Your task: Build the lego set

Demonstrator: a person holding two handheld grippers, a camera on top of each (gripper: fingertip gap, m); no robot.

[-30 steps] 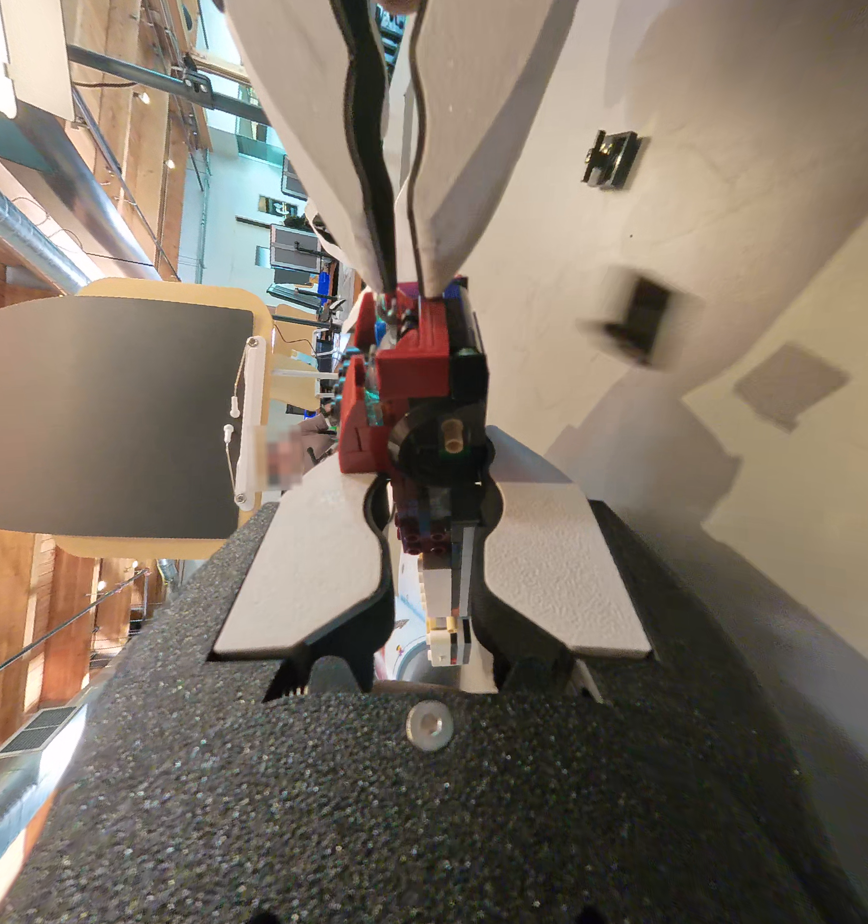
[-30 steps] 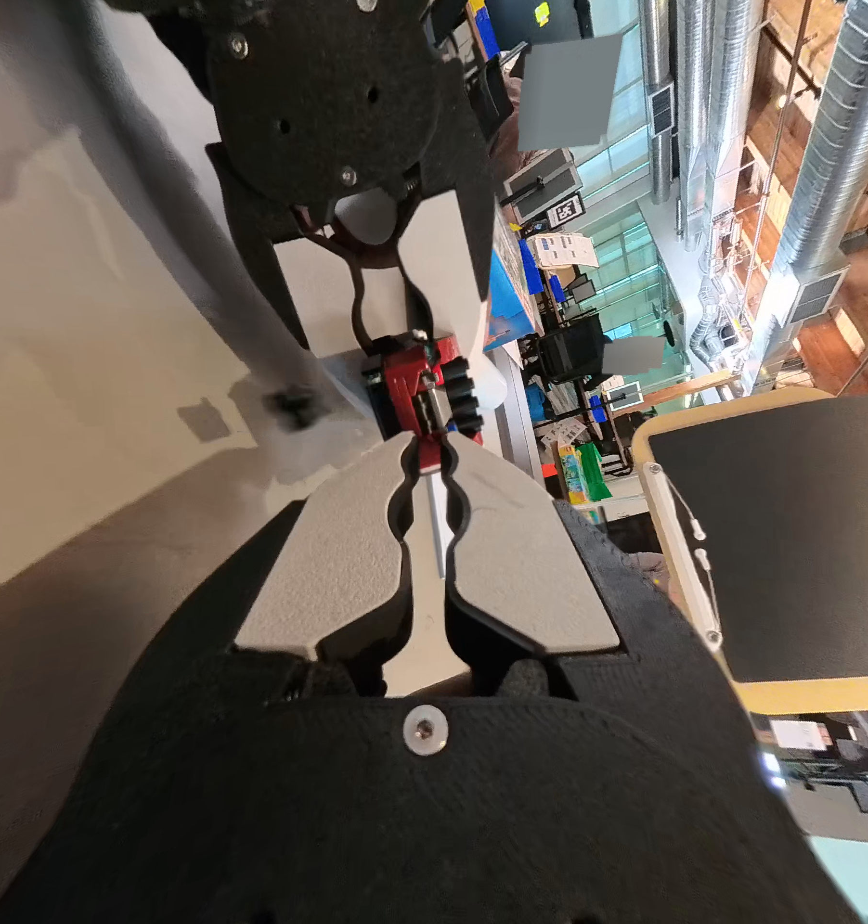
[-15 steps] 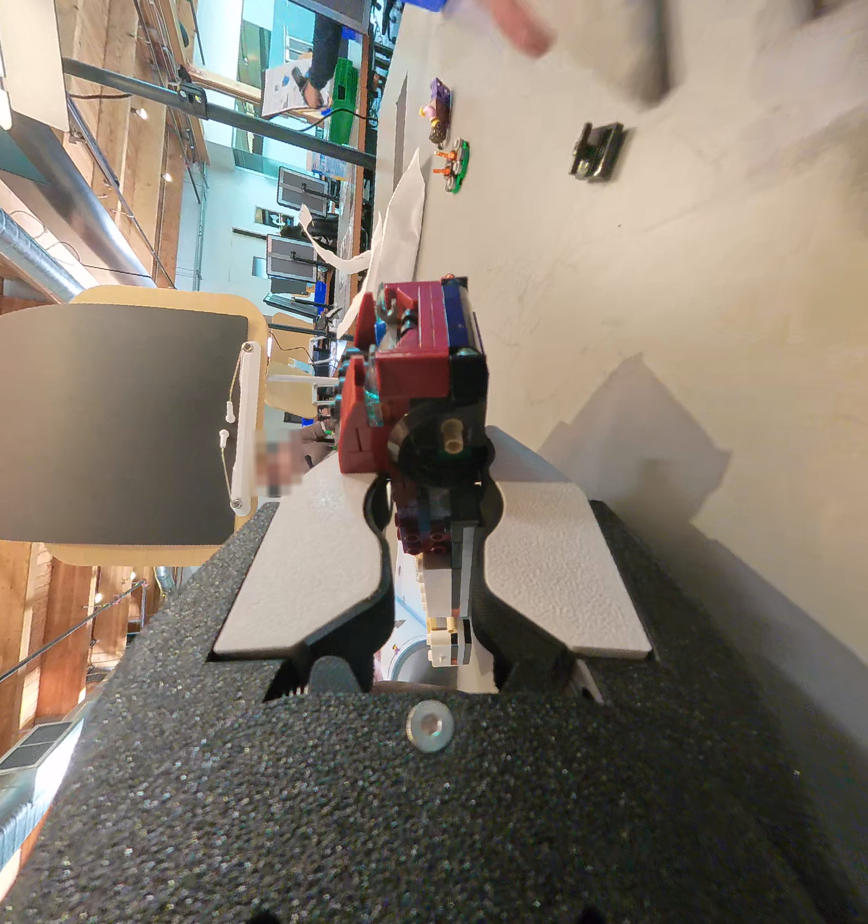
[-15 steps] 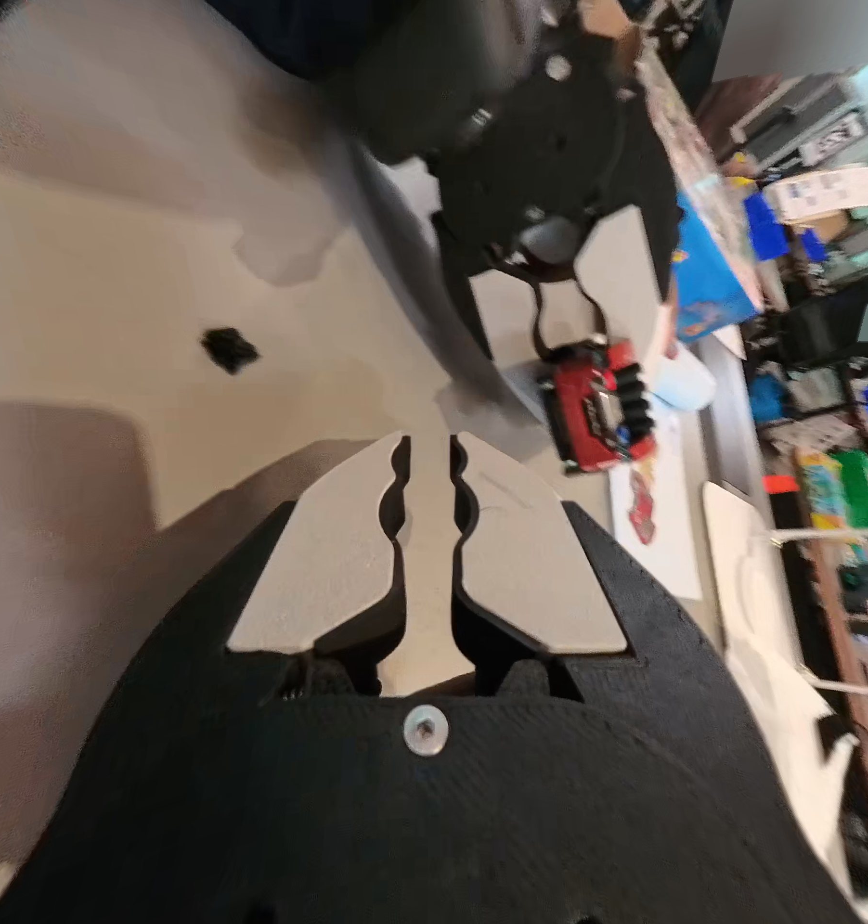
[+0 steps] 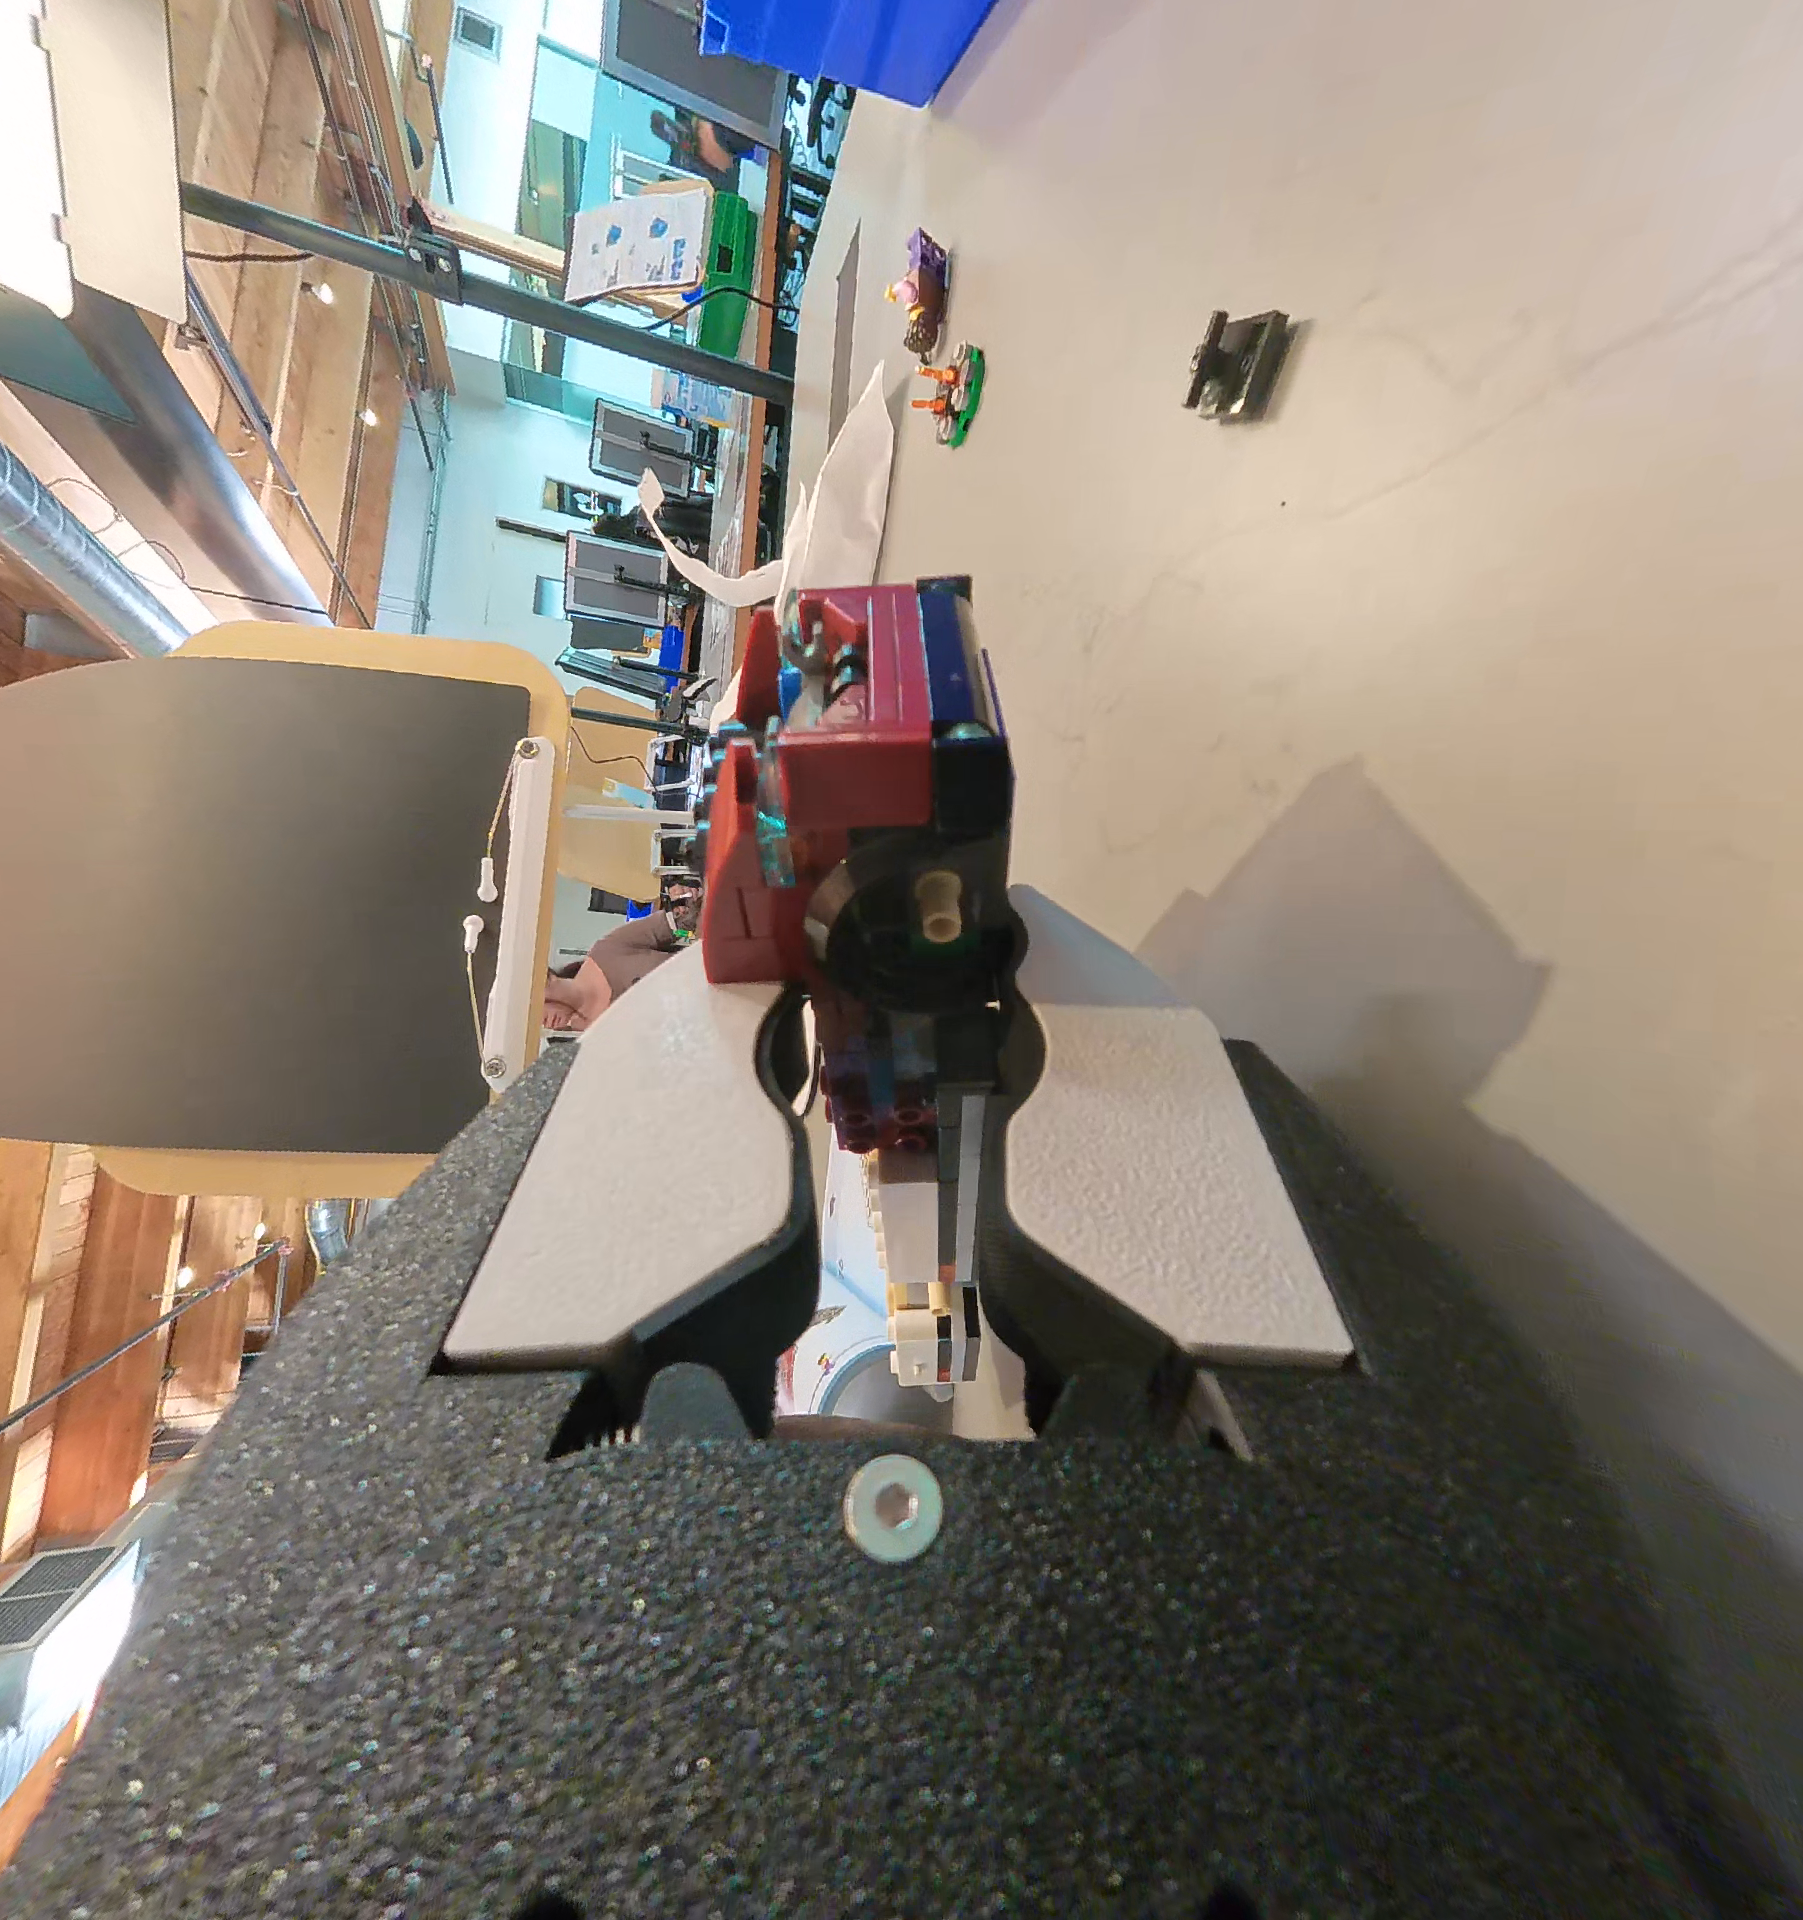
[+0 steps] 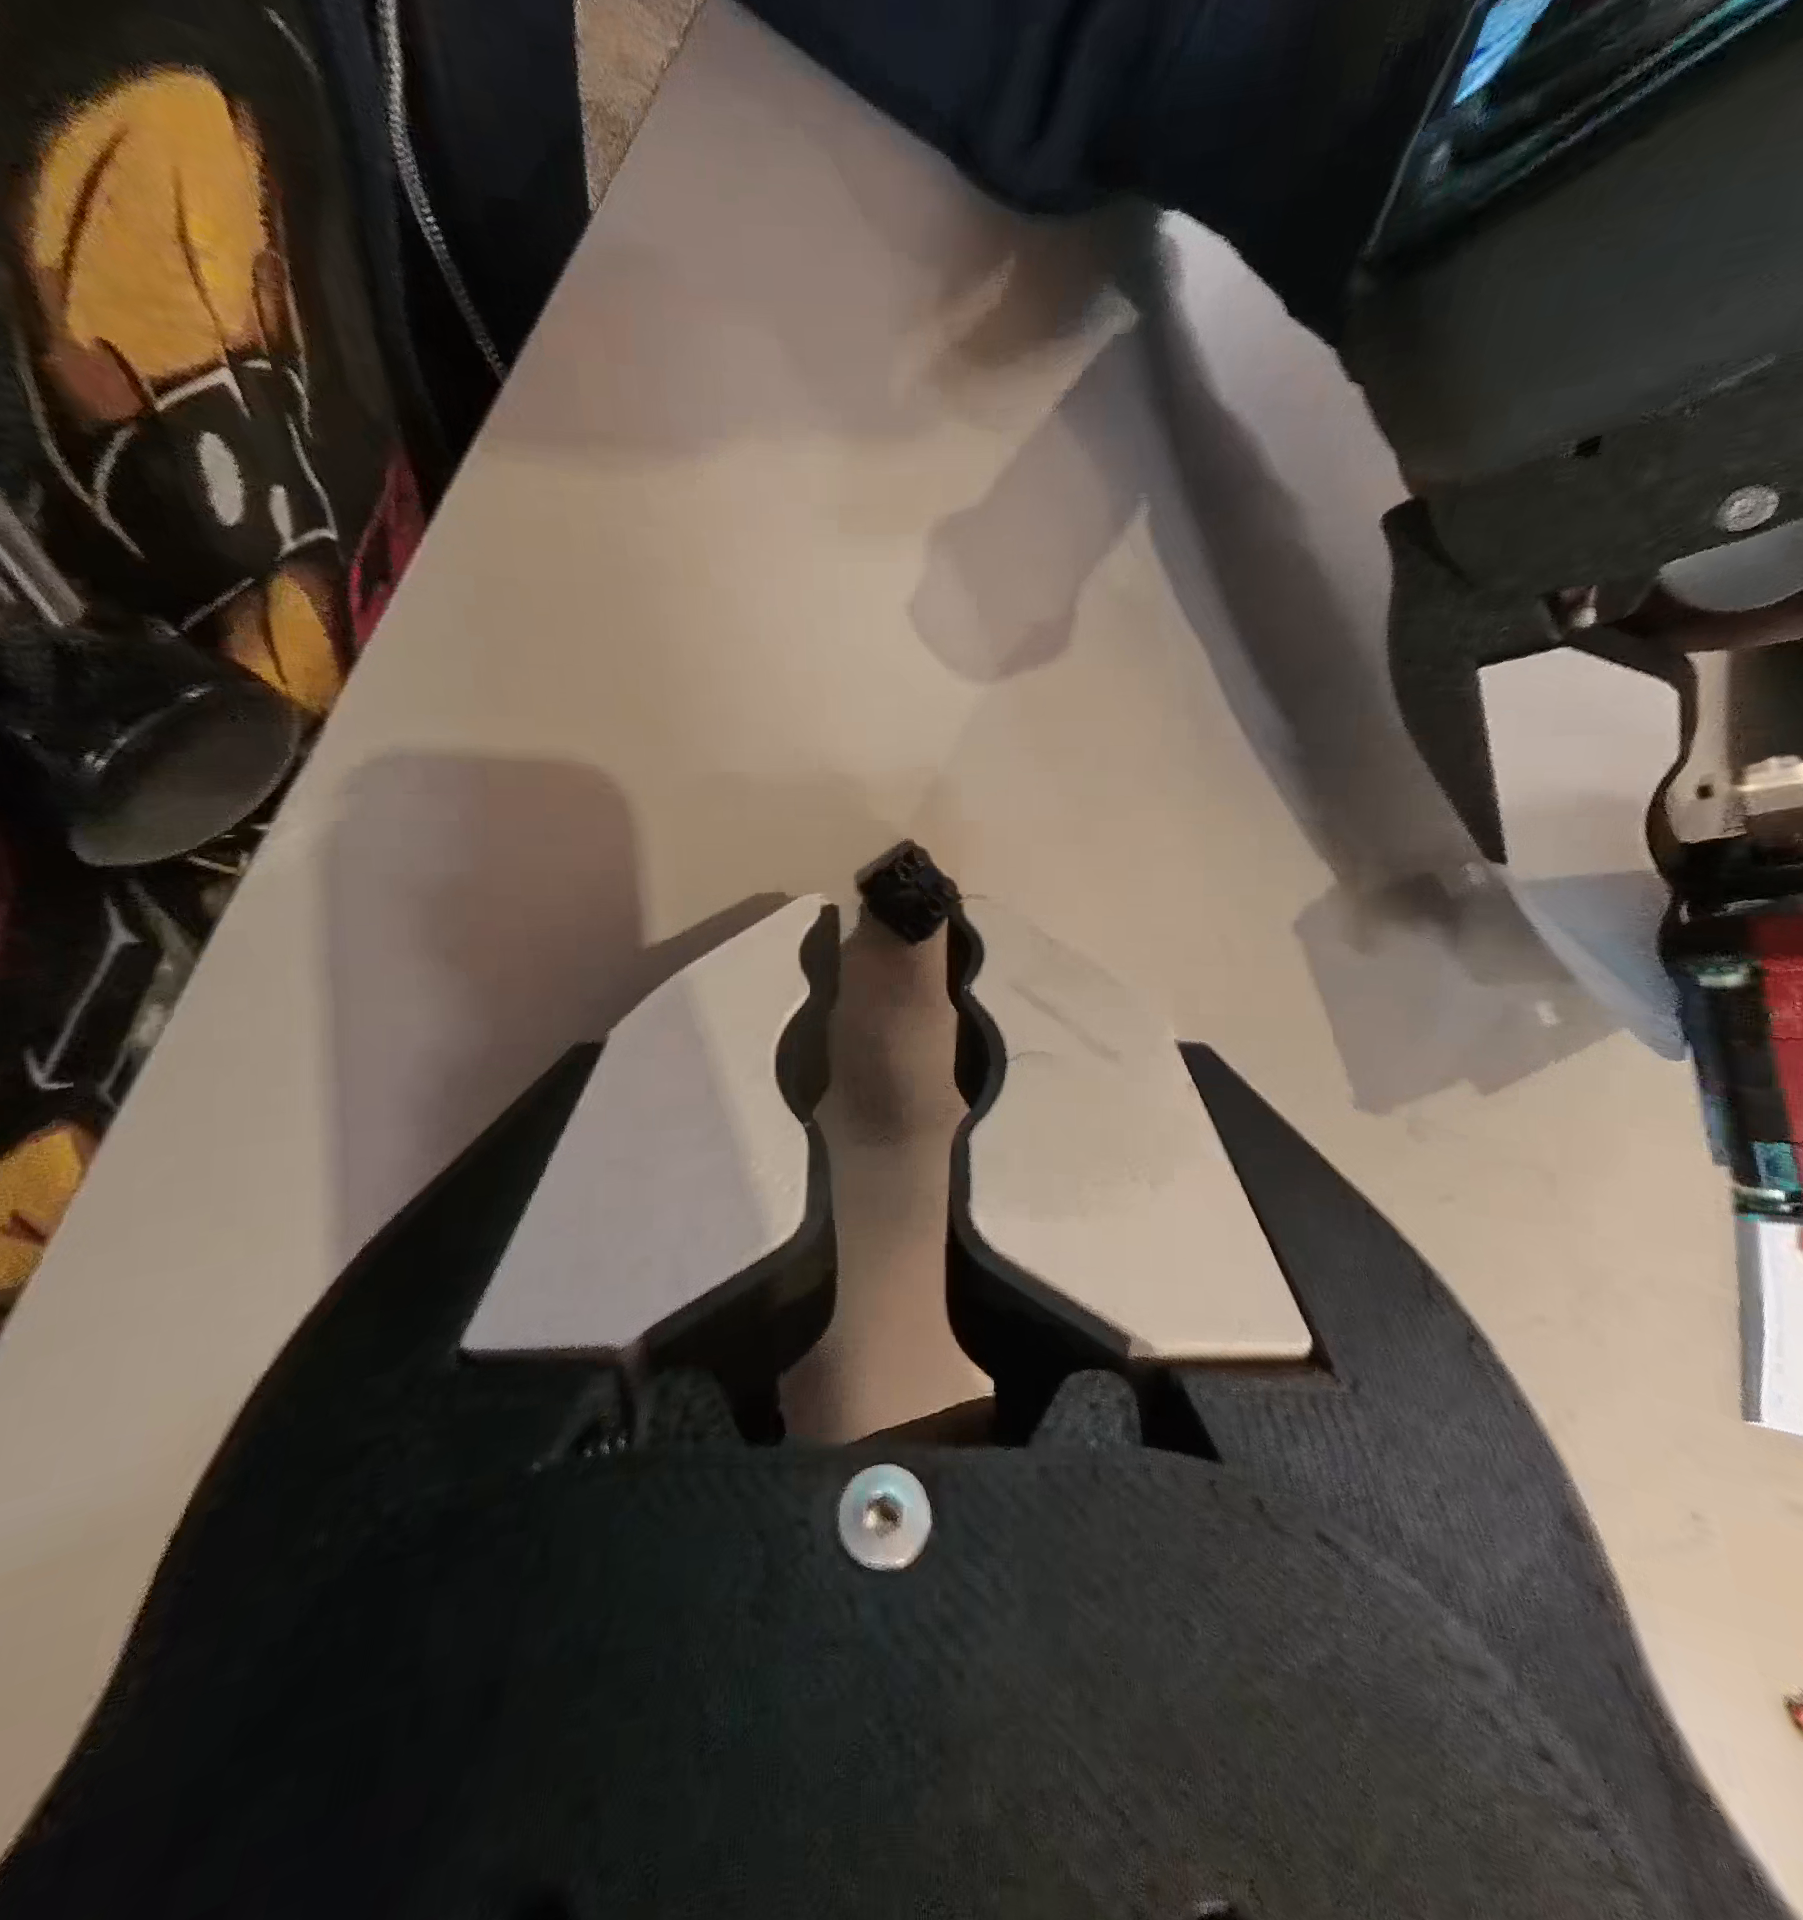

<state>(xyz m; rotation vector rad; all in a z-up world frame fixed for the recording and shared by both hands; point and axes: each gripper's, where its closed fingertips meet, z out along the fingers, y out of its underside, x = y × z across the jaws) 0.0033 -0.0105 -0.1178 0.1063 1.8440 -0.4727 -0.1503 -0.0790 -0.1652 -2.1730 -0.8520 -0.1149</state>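
Pinching a red brick-built vehicle [image 5: 855, 769], the left gripper [image 5: 902, 997], right gripper [image 6: 892, 925] spread, a small black piece [image 6: 905, 902] seemingly just beyond its fingertips.

The right gripper [image 6: 892, 914] has pulled away from the red brick car [image 5: 866, 790] and swung toward the table's [image 6: 668, 582] near edge, its jaws now parted around a small black piece [image 6: 907, 904]. It has left the left wrist view.

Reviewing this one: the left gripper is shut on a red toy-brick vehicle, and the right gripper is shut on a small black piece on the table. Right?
Not quite. In the right wrist view the right gripper is open; the small black piece lies on the table at its fingertips, ungripped. The left gripper does hold the red toy-brick vehicle.
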